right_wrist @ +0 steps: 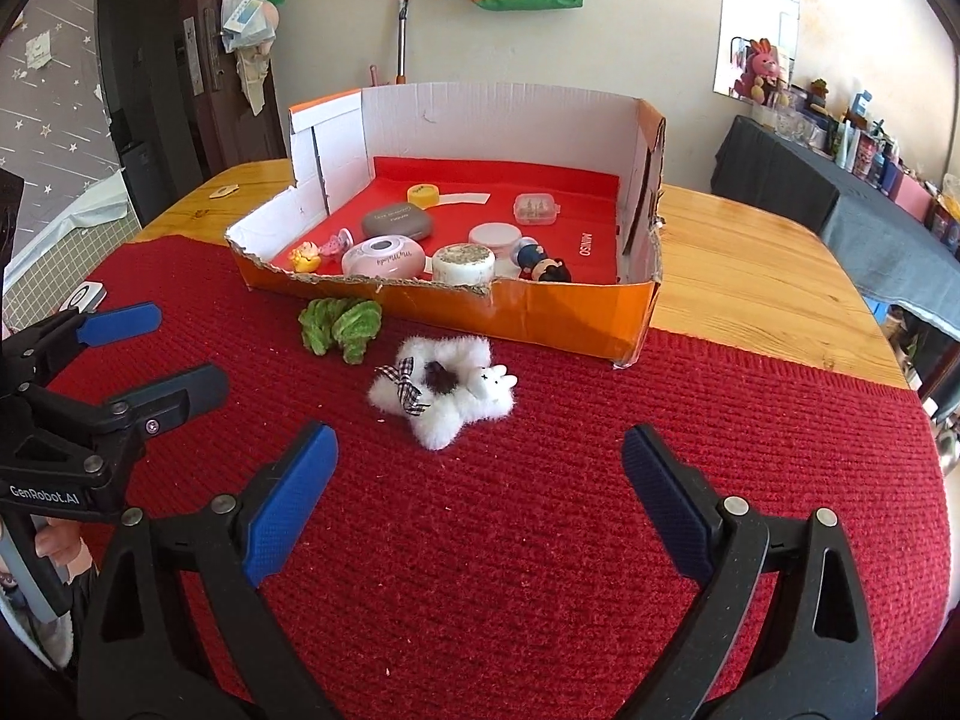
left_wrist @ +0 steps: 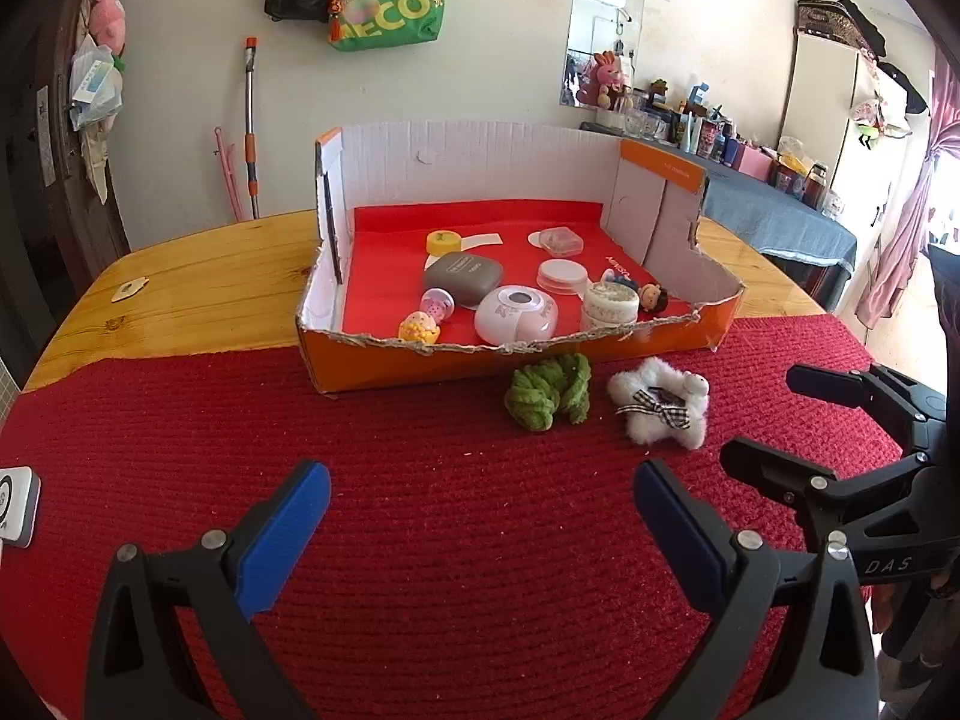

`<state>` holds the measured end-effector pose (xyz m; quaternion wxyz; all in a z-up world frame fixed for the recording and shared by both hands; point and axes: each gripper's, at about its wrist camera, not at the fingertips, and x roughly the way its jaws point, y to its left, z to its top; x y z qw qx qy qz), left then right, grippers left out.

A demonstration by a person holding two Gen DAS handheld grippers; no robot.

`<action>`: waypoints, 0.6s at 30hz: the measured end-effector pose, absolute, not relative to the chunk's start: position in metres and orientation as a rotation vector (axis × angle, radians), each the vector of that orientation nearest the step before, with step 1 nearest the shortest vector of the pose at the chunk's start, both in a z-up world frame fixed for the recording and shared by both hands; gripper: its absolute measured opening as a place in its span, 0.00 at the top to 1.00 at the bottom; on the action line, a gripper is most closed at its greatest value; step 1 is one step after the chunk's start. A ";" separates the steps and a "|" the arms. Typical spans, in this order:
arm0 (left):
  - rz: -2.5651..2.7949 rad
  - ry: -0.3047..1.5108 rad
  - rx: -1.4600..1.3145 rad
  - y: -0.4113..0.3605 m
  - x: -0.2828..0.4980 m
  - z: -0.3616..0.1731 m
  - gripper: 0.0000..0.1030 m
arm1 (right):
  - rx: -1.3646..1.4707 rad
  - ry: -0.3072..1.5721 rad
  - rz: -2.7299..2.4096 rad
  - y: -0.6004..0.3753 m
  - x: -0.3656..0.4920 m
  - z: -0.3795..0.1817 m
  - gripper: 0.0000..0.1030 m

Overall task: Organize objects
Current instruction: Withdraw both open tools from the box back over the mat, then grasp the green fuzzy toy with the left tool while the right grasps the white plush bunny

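A green knitted toy (left_wrist: 549, 390) (right_wrist: 339, 327) and a white fluffy star plush (left_wrist: 660, 405) (right_wrist: 444, 393) with a checked bow lie on the red mat, just in front of an orange cardboard box (left_wrist: 480, 360) (right_wrist: 540, 312). The box holds several small items: cases, jars and little figures. My left gripper (left_wrist: 480, 480) (right_wrist: 186, 345) stands open over bare mat, short of the green toy. Open as well, my right gripper (right_wrist: 480, 441) (left_wrist: 765, 417) hovers just in front of the white plush. Nothing is between either pair of blue pads.
The red knitted mat (right_wrist: 660, 396) covers the near part of a wooden table (left_wrist: 210, 276). A small white device (left_wrist: 15, 504) (right_wrist: 84, 297) lies at the mat's left edge. A small tag (left_wrist: 129, 289) rests on the wood. A cloth-covered side table (left_wrist: 780, 216) stands at the right.
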<state>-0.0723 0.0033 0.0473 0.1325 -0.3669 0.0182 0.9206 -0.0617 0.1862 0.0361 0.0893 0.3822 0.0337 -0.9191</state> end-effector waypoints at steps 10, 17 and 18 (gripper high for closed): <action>2.574 0.086 -1.153 0.008 -0.100 0.040 0.02 | 1.246 0.182 -2.663 0.188 -0.091 0.020 0.06; 2.508 0.157 -1.168 0.016 -0.118 0.035 0.06 | 1.288 0.224 -2.608 0.187 -0.105 0.016 0.06; 2.500 0.168 -1.171 0.017 -0.120 0.034 0.09 | 1.294 0.234 -2.600 0.186 -0.107 0.015 0.06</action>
